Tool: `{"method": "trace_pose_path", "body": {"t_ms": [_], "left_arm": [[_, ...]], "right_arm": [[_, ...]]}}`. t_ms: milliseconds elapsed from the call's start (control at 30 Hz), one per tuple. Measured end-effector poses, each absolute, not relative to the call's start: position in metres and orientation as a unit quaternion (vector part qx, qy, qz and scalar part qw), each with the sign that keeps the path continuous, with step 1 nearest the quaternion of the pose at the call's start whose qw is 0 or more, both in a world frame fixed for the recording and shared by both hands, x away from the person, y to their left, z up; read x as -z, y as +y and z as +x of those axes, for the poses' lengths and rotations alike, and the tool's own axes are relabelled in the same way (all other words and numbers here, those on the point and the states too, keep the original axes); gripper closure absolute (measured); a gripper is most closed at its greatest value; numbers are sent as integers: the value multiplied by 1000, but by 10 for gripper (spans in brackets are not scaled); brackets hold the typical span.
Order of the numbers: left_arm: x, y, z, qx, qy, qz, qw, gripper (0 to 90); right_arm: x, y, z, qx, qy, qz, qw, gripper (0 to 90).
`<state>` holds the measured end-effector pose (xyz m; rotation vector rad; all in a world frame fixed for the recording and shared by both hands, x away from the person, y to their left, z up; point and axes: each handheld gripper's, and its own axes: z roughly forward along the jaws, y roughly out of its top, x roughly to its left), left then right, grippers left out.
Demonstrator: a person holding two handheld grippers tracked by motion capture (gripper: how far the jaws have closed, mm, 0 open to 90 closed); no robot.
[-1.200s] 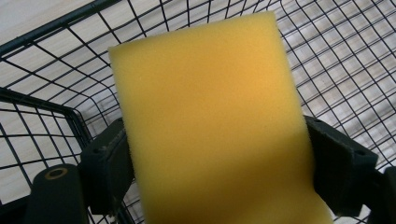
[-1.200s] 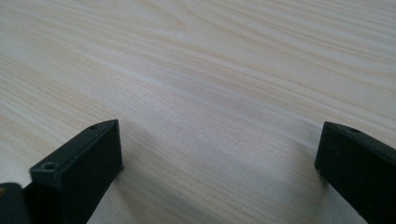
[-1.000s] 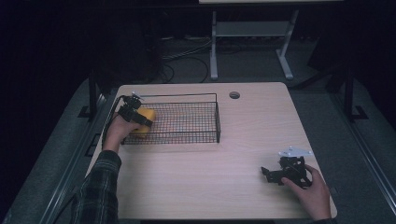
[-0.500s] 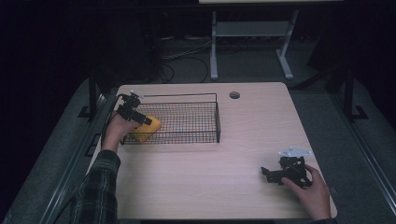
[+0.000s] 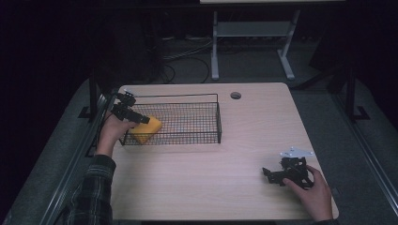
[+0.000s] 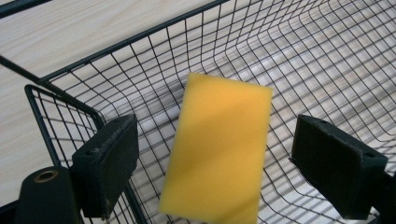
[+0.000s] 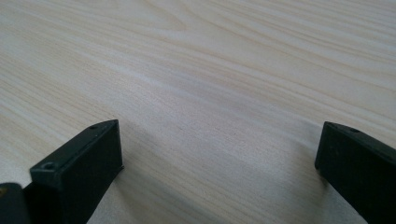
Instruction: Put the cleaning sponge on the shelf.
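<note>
A yellow sponge point(image 5: 146, 130) lies in the left end of a black wire basket point(image 5: 197, 136) on the wooden table. In the left gripper view the sponge point(image 6: 217, 149) looks blurred, below and between the two jaws, touching neither. My left gripper point(image 5: 142, 119) is open over the basket's left rim, held by a hand with a plaid sleeve. Near the table's front right corner my right gripper point(image 5: 268, 174) rests low, open, with bare wood point(image 7: 210, 116) between its jaws.
The basket's wire rim point(image 6: 56, 93) runs close under the left jaw. A round cable hole point(image 5: 235, 95) is at the back of the table. A white desk frame point(image 5: 253, 42) and cables stand on the dark floor behind.
The sponge was in the left gripper's jaws a second ago; the jaws have since opened and the sponge has dropped into the basket's left end. The right gripper has not moved.
</note>
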<state>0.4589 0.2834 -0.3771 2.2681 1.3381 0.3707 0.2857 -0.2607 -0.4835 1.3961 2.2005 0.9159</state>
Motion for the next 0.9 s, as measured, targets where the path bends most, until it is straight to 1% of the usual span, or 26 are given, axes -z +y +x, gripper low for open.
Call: {"method": "trace_pose_path", "body": {"t_ms": [300, 667, 900], "left_arm": [[368, 286, 438, -145, 483, 823, 263, 146], [359, 286, 401, -154, 464, 823, 289, 146], [360, 286, 375, -159, 453, 825, 299, 146]], "right_arm": [[484, -261, 286, -326, 782, 496, 189, 0], [484, -261, 286, -326, 782, 496, 189, 0], [484, -261, 286, -326, 783, 496, 189, 0]]}}
